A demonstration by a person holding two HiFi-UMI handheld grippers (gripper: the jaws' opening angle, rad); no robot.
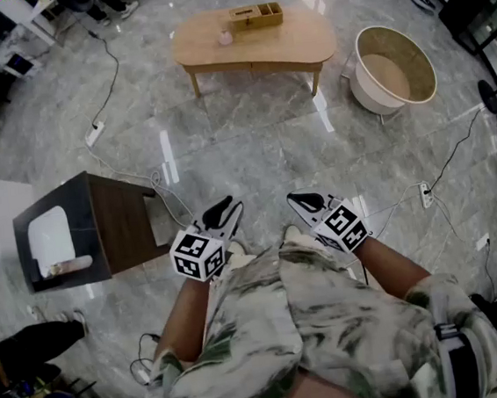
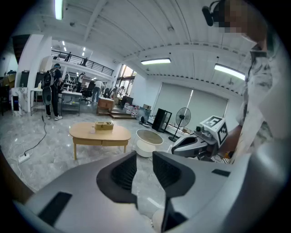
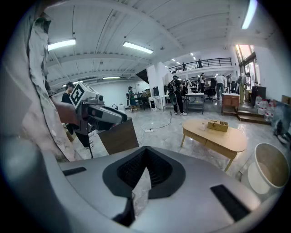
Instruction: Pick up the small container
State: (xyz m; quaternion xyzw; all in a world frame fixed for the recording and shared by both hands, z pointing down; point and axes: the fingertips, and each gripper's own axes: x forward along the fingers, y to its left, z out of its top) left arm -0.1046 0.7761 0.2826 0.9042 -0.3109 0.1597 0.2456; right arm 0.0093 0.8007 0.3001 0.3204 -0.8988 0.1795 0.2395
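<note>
The small pink container [image 1: 225,38] stands on the far wooden table [image 1: 294,43], next to a wooden box [image 1: 256,14]. It also shows tiny in the left gripper view as the container [image 2: 93,128] and in the right gripper view as the container [image 3: 203,125]. Both grippers are held close to the person's body, far from the table. My left gripper [image 1: 229,208] [image 2: 144,157] is shut down to a narrow slit with nothing in it. My right gripper [image 1: 295,199] [image 3: 144,154] is shut, pads meeting at the tips, empty.
A dark side table [image 1: 101,222] stands on the floor to the left. A white round tub [image 1: 394,68] sits right of the wooden table. Cables and power strips [image 1: 94,133] [image 1: 424,193] lie on the marble floor. People stand in the far background.
</note>
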